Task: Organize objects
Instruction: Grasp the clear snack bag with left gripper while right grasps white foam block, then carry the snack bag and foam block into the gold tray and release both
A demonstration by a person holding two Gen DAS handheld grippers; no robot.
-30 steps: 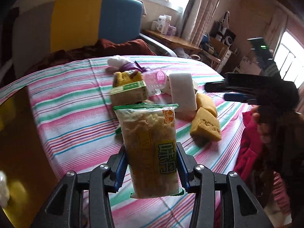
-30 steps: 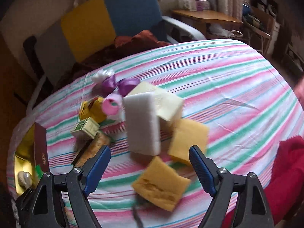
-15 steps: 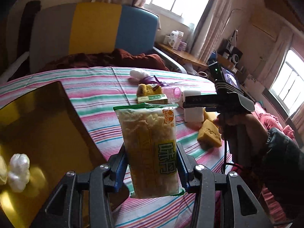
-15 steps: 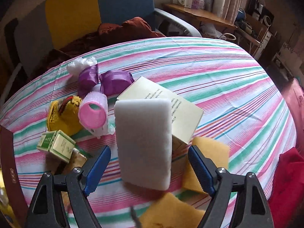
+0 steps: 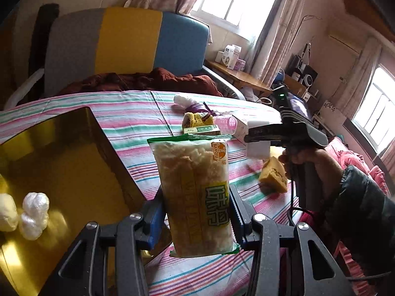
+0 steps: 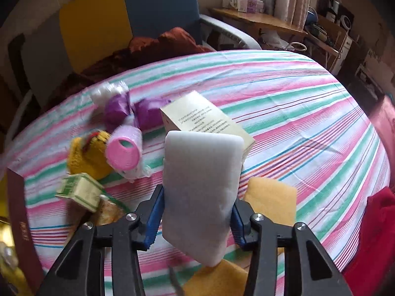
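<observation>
- White sponge block (image 6: 201, 192) clamped low down between the blue pads of the right gripper (image 6: 196, 218), most of its length standing free above the jaws, tipped slightly off upright over the striped tablecloth (image 6: 308, 113).
- Snack packet (image 5: 197, 197) pinched at mid-height in the left gripper (image 5: 197, 218), held upright above the cloth just beside the gold tray (image 5: 61, 162).
- Just behind the block: cream box (image 6: 207, 120); to its left, pink roller (image 6: 123, 151), yellow knitted piece (image 6: 86, 156), purple wrapped things (image 6: 118, 109) and a small green carton (image 6: 79, 191).
- Yellow sponges (image 6: 272, 202) lying on the cloth beside and under the right jaws.
- Two white wrapped lumps (image 5: 33, 214) already in the tray, apparently the collecting place.
- Risks, as judgement: soft foam gripped near one end could bend or slip out during a swing; tall free end could brush the box or roller and knock them aside.
- Packet's slick film could slide through the pads if tilted sharply.
- Both grippers heading for one tray could collide.
</observation>
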